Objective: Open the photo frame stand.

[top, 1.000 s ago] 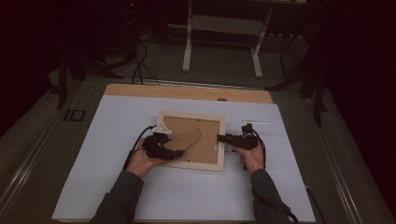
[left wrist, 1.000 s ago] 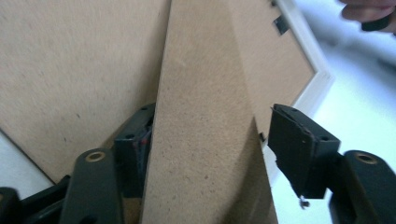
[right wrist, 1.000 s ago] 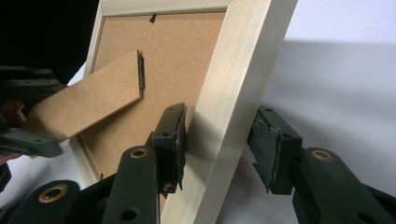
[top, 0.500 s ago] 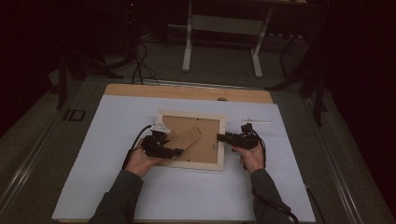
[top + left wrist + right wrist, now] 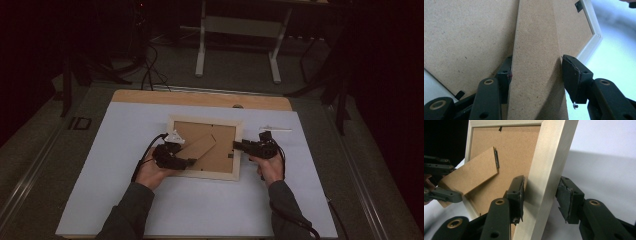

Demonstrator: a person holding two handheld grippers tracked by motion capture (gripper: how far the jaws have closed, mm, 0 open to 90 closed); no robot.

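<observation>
A pale wooden picture frame [image 5: 239,150] lies face down on the white table, its brown backing up. A fibreboard stand leg [image 5: 197,147] is hinged to the backing and angles toward the left. My left gripper [image 5: 192,161] has just been closing. Its pads now sit on both edges of the leg [image 5: 536,37], and the left gripper [image 5: 537,61] is shut on it. My right gripper [image 5: 236,146] straddles the frame's right rail [image 5: 549,157]. The right gripper [image 5: 541,181] has just been closing, with a thin gap still beside one pad. The stand leg [image 5: 471,175] and left gripper [image 5: 441,180] appear beyond.
A wooden strip [image 5: 200,98] runs along the table's far edge. A small white piece [image 5: 275,129] lies beyond the right hand. Behind the table are a metal stand [image 5: 237,25] and cables on the dark floor. Bare table surface [image 5: 200,210] lies near the forearms.
Both hands and the frame stay where they were. The left gripper's jaws have drawn in around the stand leg.
</observation>
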